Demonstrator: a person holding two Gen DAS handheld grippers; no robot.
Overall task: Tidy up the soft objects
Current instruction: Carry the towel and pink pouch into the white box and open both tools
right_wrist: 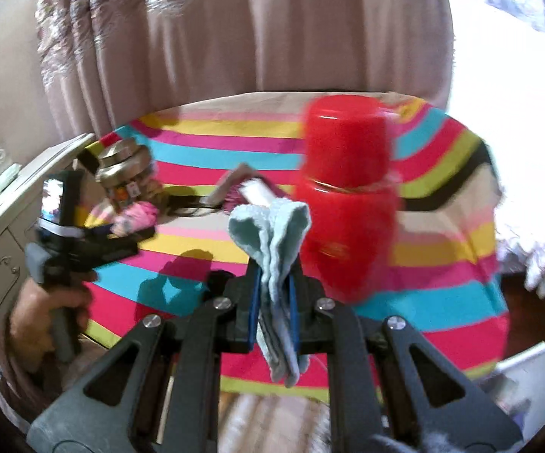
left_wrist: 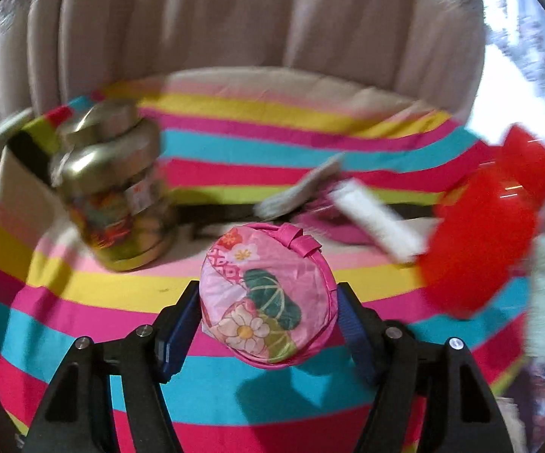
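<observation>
Pink floral fabric pouch (left_wrist: 270, 298), round and flat with a piped rim and a small loop tab, sits between the pads of the left gripper (left_wrist: 270, 324), which grips it edge to edge, lifted clear of the striped cloth (left_wrist: 83, 294). Pale blue terry cloth (right_wrist: 276, 256), folded and limp, is pinched tight in the right gripper (right_wrist: 275, 313); its ends hang below the pads.

Progress, judged: both soft items are picked up, neither yet placed. More soft pieces, a white one (left_wrist: 382, 226) and a grey one (left_wrist: 298, 188), lie mid-table on a pink piece, so sorting looks early.

Hard items nearby: glossy red plastic container (right_wrist: 348, 204), gold-lidded jar (left_wrist: 117, 196). Curtain (right_wrist: 196, 37) behind; motion blur limits detail.
</observation>
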